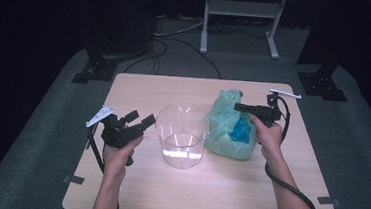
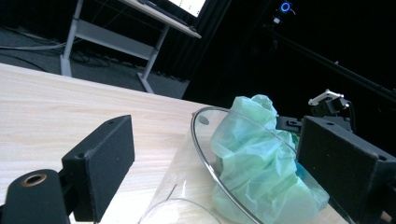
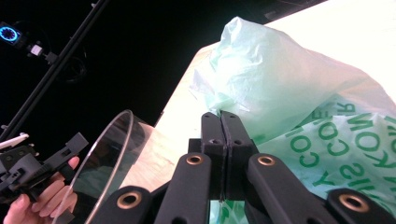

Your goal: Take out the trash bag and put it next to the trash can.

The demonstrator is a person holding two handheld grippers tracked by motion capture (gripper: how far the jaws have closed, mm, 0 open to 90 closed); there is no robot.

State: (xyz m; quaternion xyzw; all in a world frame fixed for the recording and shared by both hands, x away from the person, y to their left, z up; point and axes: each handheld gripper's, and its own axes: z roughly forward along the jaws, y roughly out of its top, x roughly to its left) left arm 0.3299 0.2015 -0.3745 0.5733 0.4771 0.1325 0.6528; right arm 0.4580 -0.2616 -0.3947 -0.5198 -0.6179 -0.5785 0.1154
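High view: both grippers held above a wooden table, one to each side of a clear container.
Right gripper (image 1: 242, 107): jaws pressed together on a fold of the green bag; its own view shows thin plastic running in between the closed jaws near the bag's gathered top.
Reason for grip: judged a pinch at the upper edge, so the bag can be lifted or pulled open without crushing what is inside.
Left gripper (image 1: 140, 121): jaws apart, holding nothing, aimed at the container's near wall.
Reason for pose: judged ready to steady the container while the bag is handled.
Green bag (image 1: 229, 125): thin pale-green plastic with darker green printed lettering; sits on the table just to the right of the container, apparently touching its wall.
Bag contents: something blue (image 1: 241, 131) shows through the plastic; kind cannot be told.
Bag axis: slumped heap, long axis roughly upright, with the crumpled mouth at the far, upper end, leaning slightly toward the container.
Clear container (image 1: 181, 134): round, open-topped, upright near table centre, axis vertical, mouth up, seemingly empty.
Table (image 1: 201, 196): light wood, tape marks near the front corners.
Surroundings: grey floor, dark curtains, a white stand beyond the table.
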